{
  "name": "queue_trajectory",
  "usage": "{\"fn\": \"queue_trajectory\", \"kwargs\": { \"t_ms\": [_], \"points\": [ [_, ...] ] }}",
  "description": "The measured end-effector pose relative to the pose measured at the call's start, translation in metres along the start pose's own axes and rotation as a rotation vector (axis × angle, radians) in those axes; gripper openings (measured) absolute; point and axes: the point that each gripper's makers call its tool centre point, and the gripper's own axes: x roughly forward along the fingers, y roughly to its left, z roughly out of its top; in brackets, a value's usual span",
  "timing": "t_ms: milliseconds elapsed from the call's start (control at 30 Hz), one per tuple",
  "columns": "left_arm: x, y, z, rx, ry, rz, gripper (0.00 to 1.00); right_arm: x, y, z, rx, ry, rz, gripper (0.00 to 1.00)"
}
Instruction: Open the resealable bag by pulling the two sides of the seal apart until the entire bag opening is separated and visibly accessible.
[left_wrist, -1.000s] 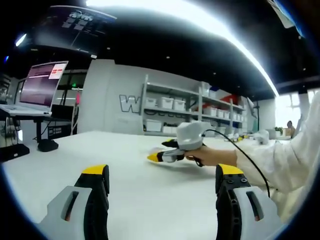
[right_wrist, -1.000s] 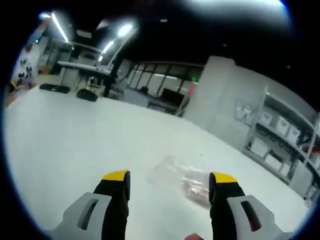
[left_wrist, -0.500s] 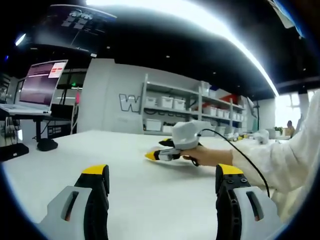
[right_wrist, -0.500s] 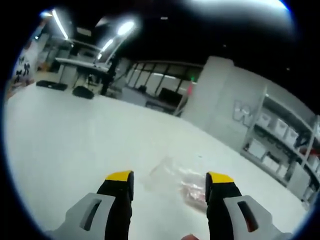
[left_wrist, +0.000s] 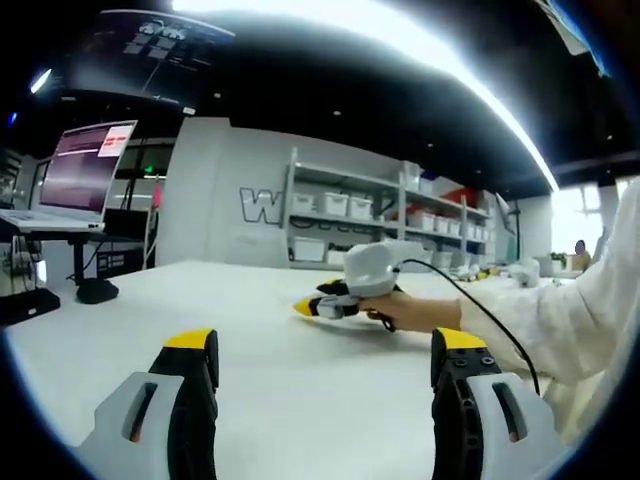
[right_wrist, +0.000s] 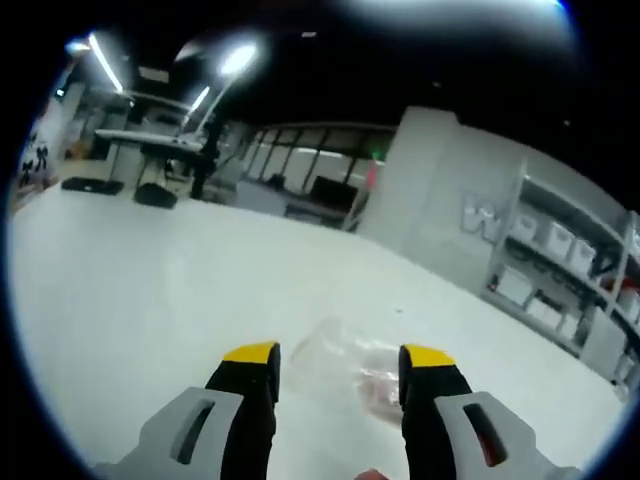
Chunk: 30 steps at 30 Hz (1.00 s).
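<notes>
A clear resealable bag (right_wrist: 350, 372) with pinkish contents lies flat on the white table (right_wrist: 130, 300), in the right gripper view. My right gripper (right_wrist: 338, 358) hovers low over the bag with its jaws apart on either side of it, open and holding nothing. In the left gripper view, that same right gripper (left_wrist: 318, 307) appears across the table, held by a hand (left_wrist: 415, 311) in a white sleeve, yellow tips near the tabletop. My left gripper (left_wrist: 327, 345) is open over bare table, well short of the bag.
A laptop (left_wrist: 75, 175) on a stand sits at the left of the table. White shelving (left_wrist: 380, 225) with bins lines the far wall. A cable (left_wrist: 490, 315) trails from the right gripper. More tables (right_wrist: 160, 145) stand in the background.
The right gripper's jaws have narrowed somewhat and it has dipped closer to the bag. The left gripper has stayed still.
</notes>
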Motion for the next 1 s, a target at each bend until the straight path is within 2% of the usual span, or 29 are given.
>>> {"fn": "queue_trajectory", "kwargs": {
  "t_ms": [300, 433, 600, 700, 767, 1000],
  "points": [
    [0.001, 0.002, -0.001, 0.000, 0.001, 0.004, 0.86, 0.006, 0.003, -0.002, -0.024, 0.011, 0.006, 0.46],
    [0.001, 0.002, -0.002, 0.000, 0.001, 0.008, 0.86, 0.009, 0.000, -0.006, 0.020, 0.028, 0.002, 0.46],
    [0.002, 0.002, -0.003, 0.000, 0.004, 0.008, 0.86, 0.011, -0.002, -0.011, 0.017, 0.041, -0.001, 0.45],
    [0.002, 0.001, -0.003, -0.001, 0.004, 0.008, 0.86, 0.011, -0.003, -0.013, 0.029, 0.040, -0.008, 0.40],
    [0.002, 0.001, -0.003, 0.000, 0.005, 0.008, 0.86, 0.011, -0.002, -0.011, 0.053, 0.024, 0.001, 0.31],
    [0.003, 0.000, -0.005, -0.008, 0.007, 0.002, 0.86, 0.012, -0.001, -0.011, 0.097, 0.019, -0.004, 0.26]
  ]
}}
